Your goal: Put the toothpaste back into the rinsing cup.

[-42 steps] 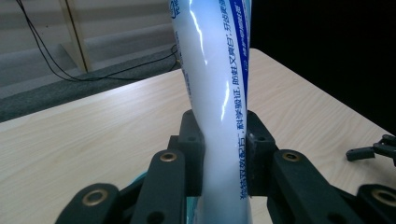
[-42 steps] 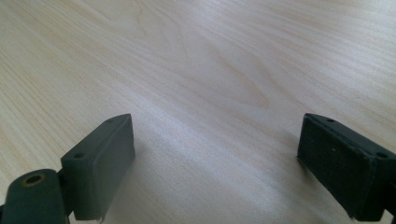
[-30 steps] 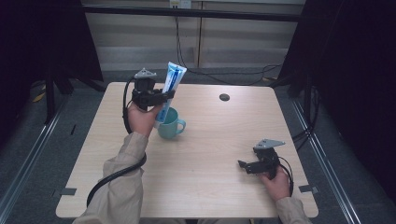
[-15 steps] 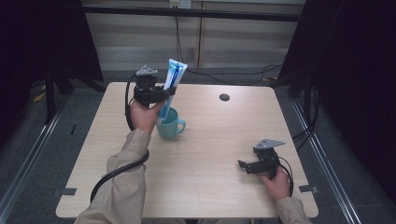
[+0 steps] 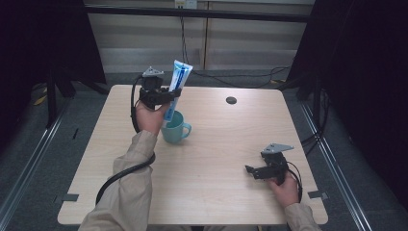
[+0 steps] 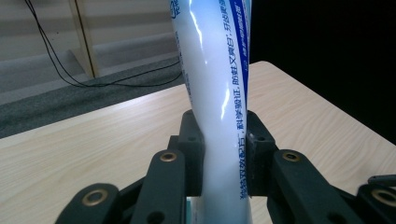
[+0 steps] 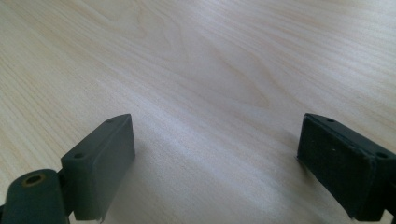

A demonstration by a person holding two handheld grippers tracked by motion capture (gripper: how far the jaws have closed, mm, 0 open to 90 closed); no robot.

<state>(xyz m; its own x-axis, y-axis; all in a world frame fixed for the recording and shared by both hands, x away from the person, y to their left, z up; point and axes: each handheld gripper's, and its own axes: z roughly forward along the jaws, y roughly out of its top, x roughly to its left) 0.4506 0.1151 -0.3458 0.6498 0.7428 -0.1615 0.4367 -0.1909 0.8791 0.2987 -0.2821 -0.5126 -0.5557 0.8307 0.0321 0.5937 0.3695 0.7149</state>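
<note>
- Nearest the camera in the high view: two forearms in beige sleeves come in from the bottom edge, one gripper per hand, two grippers total.
- Right gripper rests low over the near right part of the table, jaws spread wide, nothing between them. Right gripper view confirms it: bare wood grain between the two black pads.
- One light wooden table, rectangular, pale grain, rounded corners.
- One teal mug stands left of centre, handle pointing to the table's right.
- Left gripper is raised over the mug, jaws clamped on one toothpaste tube, white with blue print.
- Tube stands nearly upright, leaning slightly right, crimped end up; its lower end sits at or inside the mug's mouth. Can't tell whether it touches the mug.
- Left gripper view: both pads press the tube's sides around its lower half, tube pinched in slightly at the grip.
- One small dark round disc lies alone near the far edge, well apart from everything else.
- Beyond the table: grey floor, pale panelled wall, loose black cables on the floor, dark curtains both sides.
- Hard to read: tube's cap end is hidden behind the left hand and the mug rim; tube's top is cut off in the left gripper view; the disc is too small to identify.
</note>
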